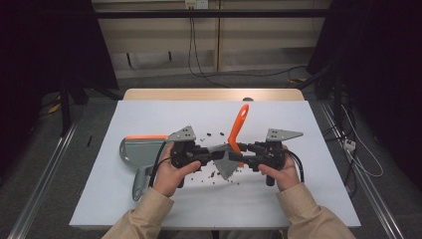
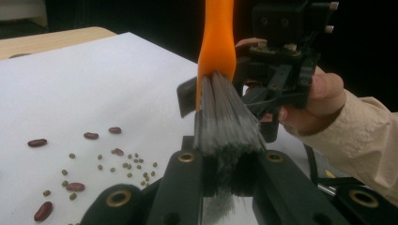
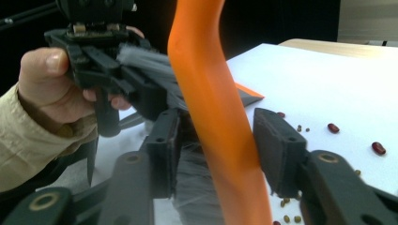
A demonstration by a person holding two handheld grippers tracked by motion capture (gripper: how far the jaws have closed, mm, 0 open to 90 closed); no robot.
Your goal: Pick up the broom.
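A brush with an orange handle point(image 1: 239, 124) and grey bristles point(image 1: 226, 162) stands tilted above the middle of the white sheet. My left gripper point(image 1: 219, 155) comes in from the left and is shut on the bristles point(image 2: 225, 122), which are squeezed between its jaws point(image 2: 228, 164). My right gripper point(image 1: 241, 149) comes in from the right. Its jaws stand on either side of the orange handle point(image 3: 211, 93), low down near the bristles. The right pad touches the handle and a narrow gap shows at the left pad. Red beans point(image 2: 75, 186) and small green beans point(image 2: 129, 164) lie scattered under the brush.
A grey dustpan point(image 1: 137, 152) with an orange front lip lies flat on the sheet to the left of my left hand. More beans point(image 1: 214, 133) lie behind the grippers. The white sheet point(image 1: 149, 119) covers the wooden table, and cables run across the floor beyond.
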